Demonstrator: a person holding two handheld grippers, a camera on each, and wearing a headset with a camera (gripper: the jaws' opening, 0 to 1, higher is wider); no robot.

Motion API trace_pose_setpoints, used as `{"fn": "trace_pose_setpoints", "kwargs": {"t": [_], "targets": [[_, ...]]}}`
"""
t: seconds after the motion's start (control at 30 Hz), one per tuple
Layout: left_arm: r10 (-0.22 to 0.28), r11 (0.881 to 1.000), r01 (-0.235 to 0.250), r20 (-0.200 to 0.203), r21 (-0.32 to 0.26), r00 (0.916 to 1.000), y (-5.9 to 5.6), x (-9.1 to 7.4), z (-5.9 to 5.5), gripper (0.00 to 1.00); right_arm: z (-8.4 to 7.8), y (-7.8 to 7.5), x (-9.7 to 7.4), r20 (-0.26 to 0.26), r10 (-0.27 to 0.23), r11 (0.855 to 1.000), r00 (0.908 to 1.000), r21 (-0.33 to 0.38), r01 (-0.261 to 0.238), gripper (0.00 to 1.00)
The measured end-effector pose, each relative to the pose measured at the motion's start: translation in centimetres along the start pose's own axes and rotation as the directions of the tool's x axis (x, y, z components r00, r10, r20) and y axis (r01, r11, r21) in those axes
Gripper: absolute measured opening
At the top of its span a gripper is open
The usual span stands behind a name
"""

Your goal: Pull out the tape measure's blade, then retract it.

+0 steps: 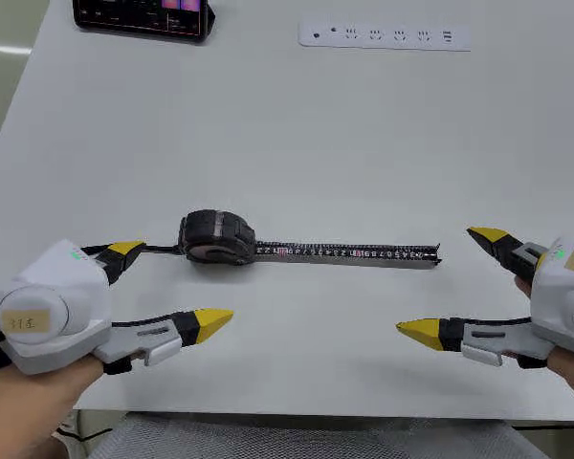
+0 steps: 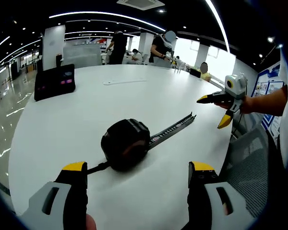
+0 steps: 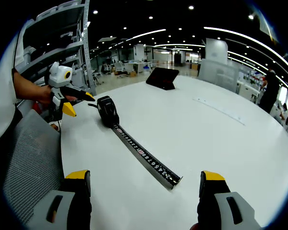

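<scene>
Claws are both spread wide and empty: left claw [image 1: 172, 284] and right claw [image 1: 448, 281] hover low over the counter [image 1: 268, 124], tips facing one another. Just ahead of the left claw, beside its far jaw, sits the tape measure [image 1: 215, 237], its thin cord [image 1: 161, 249] trailing toward that jaw's tip; contact cannot be confirmed. From it the blade [image 1: 349, 252] lies flat on the counter, drawn out toward the right claw. Its end hook [image 1: 434, 254] stops near the right claw's far jaw, apart from it. Assessment: pull-out appears complete, retraction outstanding. Recommended: close the left claw across the tape measure's broad sides to pin it, avoiding the cord. Take the end hook lightly in the right claw and walk it back, so the blade neither whips nor kinks. Whether a lock is engaged cannot be determined.
</scene>
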State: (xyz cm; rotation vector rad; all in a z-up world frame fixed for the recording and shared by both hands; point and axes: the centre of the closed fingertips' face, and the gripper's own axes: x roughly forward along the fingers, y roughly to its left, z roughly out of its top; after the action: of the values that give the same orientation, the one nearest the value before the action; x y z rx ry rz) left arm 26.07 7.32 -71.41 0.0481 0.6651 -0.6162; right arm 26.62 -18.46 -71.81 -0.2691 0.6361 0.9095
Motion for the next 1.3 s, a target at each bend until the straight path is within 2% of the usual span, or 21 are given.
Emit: {"fn": "trace_pose_setpoints", "kwargs": {"t": [0.7, 0.97, 1.3], "targets": [[0.045, 0.994, -0.040, 0.052, -0.106, 0.9976, 0.2, 3.5, 2.5, 0.83, 0.2, -0.7, 0.4, -0.004, 0.006, 1.000, 1.0000, 0.003, -0.006, 0.93], [0.052, 0.989, -0.043, 0.062, -0.144, 0.9967, 0.0, 4.0, 2.6, 0.82, 0.1, -0.7, 0.5, -0.006, 0.008, 1.000, 1.0000, 0.003, -0.008, 0.93], [0.057, 0.986, -0.046, 0.065, -0.159, 0.9963, -0.1, 4.4, 2.5, 0.81, 0.1, -0.7, 0.7, -0.008, 0.013, 1.000, 0.9999, 0.004, -0.013, 0.92]]}}
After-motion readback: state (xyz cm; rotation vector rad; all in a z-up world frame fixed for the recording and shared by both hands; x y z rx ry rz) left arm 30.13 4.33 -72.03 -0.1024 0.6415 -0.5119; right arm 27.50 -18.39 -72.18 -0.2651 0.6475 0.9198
